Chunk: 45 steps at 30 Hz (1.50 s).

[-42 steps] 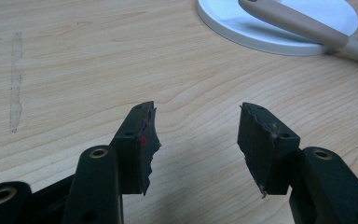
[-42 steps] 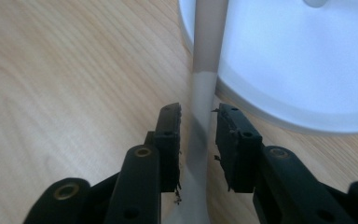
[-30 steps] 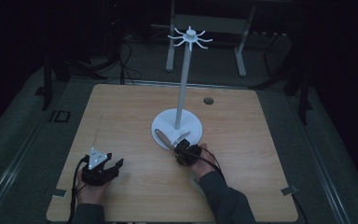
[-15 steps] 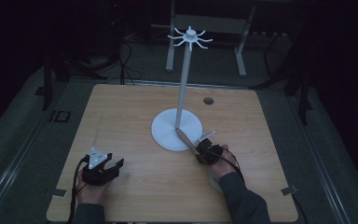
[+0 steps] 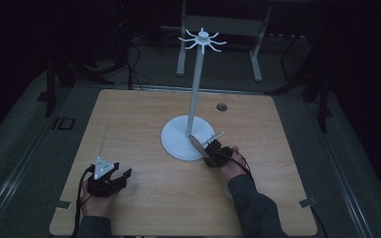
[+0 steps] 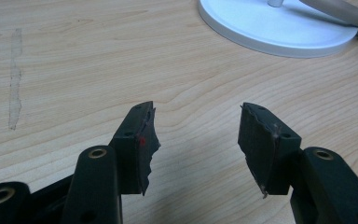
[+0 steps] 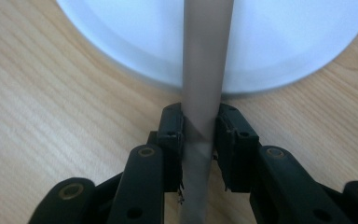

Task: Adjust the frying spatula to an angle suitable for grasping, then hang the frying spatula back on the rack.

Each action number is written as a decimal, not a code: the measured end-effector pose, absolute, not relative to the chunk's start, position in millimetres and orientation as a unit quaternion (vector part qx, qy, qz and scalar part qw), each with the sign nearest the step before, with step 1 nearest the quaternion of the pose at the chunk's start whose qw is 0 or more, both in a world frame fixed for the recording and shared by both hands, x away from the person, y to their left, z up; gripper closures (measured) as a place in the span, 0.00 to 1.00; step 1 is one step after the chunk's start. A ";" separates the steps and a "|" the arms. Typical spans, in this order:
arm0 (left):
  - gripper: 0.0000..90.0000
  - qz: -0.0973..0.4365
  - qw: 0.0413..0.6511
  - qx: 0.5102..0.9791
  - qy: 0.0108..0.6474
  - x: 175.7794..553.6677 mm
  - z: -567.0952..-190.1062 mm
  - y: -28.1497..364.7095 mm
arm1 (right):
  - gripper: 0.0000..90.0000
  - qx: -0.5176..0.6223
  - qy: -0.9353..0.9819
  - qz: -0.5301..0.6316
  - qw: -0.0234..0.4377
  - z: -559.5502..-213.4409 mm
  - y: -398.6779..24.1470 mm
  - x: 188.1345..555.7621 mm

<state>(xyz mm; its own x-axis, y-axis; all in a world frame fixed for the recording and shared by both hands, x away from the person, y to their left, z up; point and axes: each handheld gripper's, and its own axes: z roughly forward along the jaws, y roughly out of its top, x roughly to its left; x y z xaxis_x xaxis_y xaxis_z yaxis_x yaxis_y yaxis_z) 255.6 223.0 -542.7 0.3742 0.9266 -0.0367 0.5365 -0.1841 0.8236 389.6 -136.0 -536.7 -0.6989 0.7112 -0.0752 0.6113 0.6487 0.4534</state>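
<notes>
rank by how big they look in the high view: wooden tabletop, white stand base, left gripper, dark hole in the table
1. wooden tabletop
2. white stand base
3. left gripper, though it sits nearer the camera than the base, so its true size is less sure
4. dark hole

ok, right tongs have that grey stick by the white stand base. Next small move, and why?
Probably lift the grey flat stick clear. The right tongs have it between their jaws, its far end over the white round stand base, low by the white pole. The jaws have just been opening, so check the grip first.
</notes>
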 end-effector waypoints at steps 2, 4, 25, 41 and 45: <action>0.51 0.247 0.395 0.729 0.502 255.6 -542.7 223.0 | 0.80 0.369 0.899 0.201 0.121 -536.6 -135.5 391.2; 0.51 0.246 0.395 0.729 0.502 255.6 -542.8 222.7 | 0.81 0.375 0.898 0.200 0.110 -536.1 -135.5 394.3; 0.51 0.245 0.387 0.736 0.498 259.3 -544.8 221.3 | 0.82 0.379 0.893 0.220 0.108 -533.7 -142.1 391.6; 0.54 0.239 0.385 0.739 0.498 259.3 -544.1 222.1 | 0.82 0.373 0.884 0.250 0.133 -521.1 -150.0 377.7; 0.54 0.238 0.382 0.742 0.497 259.9 -544.2 221.3 | 0.82 0.372 0.879 0.262 0.143 -514.2 -152.9 373.6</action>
<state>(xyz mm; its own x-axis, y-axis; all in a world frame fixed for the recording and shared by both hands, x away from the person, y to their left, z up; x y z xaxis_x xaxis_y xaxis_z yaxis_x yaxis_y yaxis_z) 259.9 221.3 -544.2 0.3938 0.9188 -0.0270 0.5552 -0.2143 0.8036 373.6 -152.9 -514.2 -0.6819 0.7293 -0.0559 0.5796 0.5854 0.5669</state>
